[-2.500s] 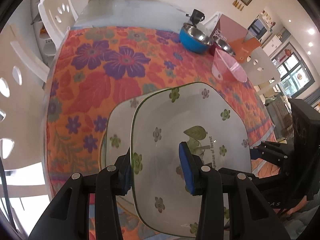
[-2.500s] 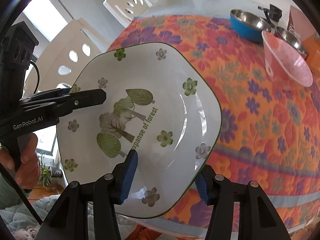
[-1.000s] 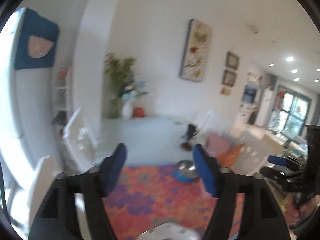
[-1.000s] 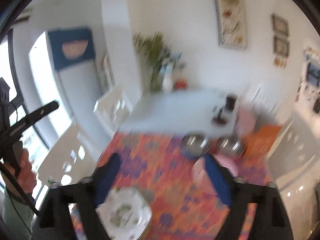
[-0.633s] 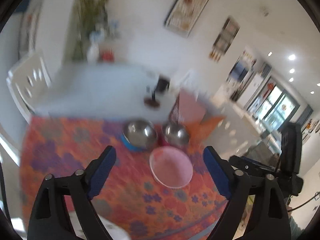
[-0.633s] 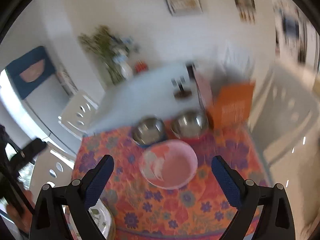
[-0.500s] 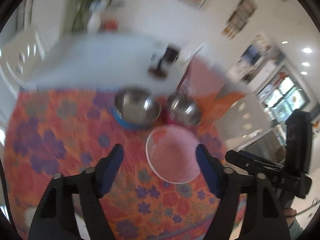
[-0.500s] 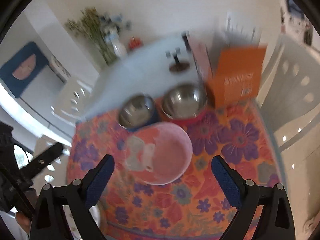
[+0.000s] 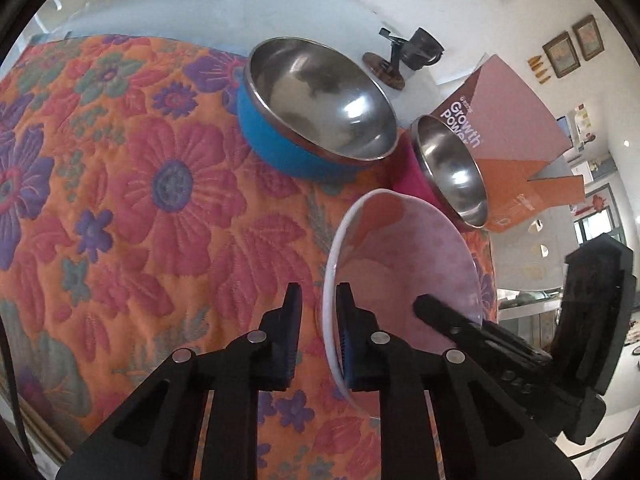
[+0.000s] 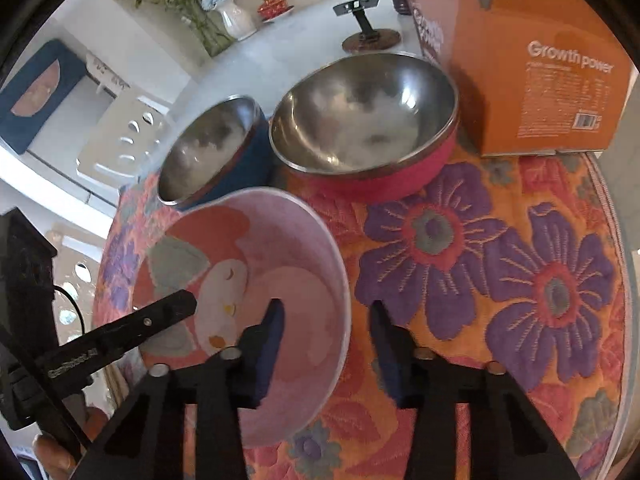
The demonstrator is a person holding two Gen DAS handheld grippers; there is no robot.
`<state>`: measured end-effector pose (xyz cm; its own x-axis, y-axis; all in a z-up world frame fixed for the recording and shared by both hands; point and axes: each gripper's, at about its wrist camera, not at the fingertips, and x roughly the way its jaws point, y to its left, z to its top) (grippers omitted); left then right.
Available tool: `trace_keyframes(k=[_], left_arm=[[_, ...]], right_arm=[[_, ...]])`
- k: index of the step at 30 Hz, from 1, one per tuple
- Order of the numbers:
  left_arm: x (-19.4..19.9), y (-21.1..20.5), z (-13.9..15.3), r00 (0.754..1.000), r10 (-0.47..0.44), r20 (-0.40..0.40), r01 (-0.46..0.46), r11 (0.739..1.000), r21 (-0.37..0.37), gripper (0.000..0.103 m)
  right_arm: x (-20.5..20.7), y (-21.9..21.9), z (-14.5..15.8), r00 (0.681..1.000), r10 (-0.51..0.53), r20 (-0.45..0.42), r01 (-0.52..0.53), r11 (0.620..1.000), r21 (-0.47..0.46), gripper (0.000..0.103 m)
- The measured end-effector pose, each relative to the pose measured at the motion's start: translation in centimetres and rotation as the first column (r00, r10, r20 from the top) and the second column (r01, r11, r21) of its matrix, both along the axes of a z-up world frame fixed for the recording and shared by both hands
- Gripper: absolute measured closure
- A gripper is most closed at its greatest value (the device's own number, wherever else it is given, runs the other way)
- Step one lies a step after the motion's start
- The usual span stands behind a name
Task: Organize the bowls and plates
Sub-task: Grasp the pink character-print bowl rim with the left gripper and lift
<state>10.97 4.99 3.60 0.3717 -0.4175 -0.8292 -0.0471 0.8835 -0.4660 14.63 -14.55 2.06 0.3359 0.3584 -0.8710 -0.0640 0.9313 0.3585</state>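
Note:
A pink bowl with a cartoon print sits on the flowered cloth; it also shows in the right wrist view. My left gripper straddles its near-left rim, one finger outside and one inside, nearly closed on the rim. My right gripper straddles the opposite rim, jaws open, one finger inside the bowl and one outside. Behind stand a blue steel bowl and a pink-red steel bowl.
An orange carton stands behind the steel bowls at the table's far right. A small black stand and a vase of flowers sit on the bare tabletop beyond the cloth. White chairs flank the table.
Both grippers let go of the flowered plates, swung up and across, and came down on the pink bowl. The left jaws have narrowed around its rim.

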Motion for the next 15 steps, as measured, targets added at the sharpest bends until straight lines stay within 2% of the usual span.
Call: trace_keyframes(k=[2, 5, 7, 11, 15], left_arm=[[0.0, -0.6, 0.2, 1.0, -0.017, 0.018, 0.017, 1.0, -0.013, 0.089], [-1.2, -1.4, 1.3, 0.996, -0.052, 0.071, 0.048, 0.997, 0.056, 0.089], [-2.2, -1.2, 2.2, 0.993, -0.065, 0.101, 0.06, 0.997, 0.052, 0.089], [-5.3, -0.3, 5.2, 0.988, -0.046, 0.146, 0.045, 0.999, 0.012, 0.089], [-9.5, 0.3, 10.6, 0.971, -0.045, 0.235, 0.046, 0.999, 0.003, 0.089]], right_arm=[[-0.1, 0.4, -0.6, 1.0, 0.01, -0.02, -0.01, 1.0, 0.003, 0.08], [-0.6, 0.9, -0.3, 1.0, 0.012, 0.001, -0.012, 0.999, -0.036, 0.08], [-1.3, 1.2, 0.4, 1.0, 0.02, 0.022, -0.019, 0.999, -0.045, 0.08], [-4.4, 1.7, 3.9, 0.997, 0.035, 0.075, -0.029, 0.996, -0.087, 0.08], [-7.9, 2.5, 8.7, 0.992, 0.023, 0.122, -0.013, 0.996, -0.084, 0.08]])
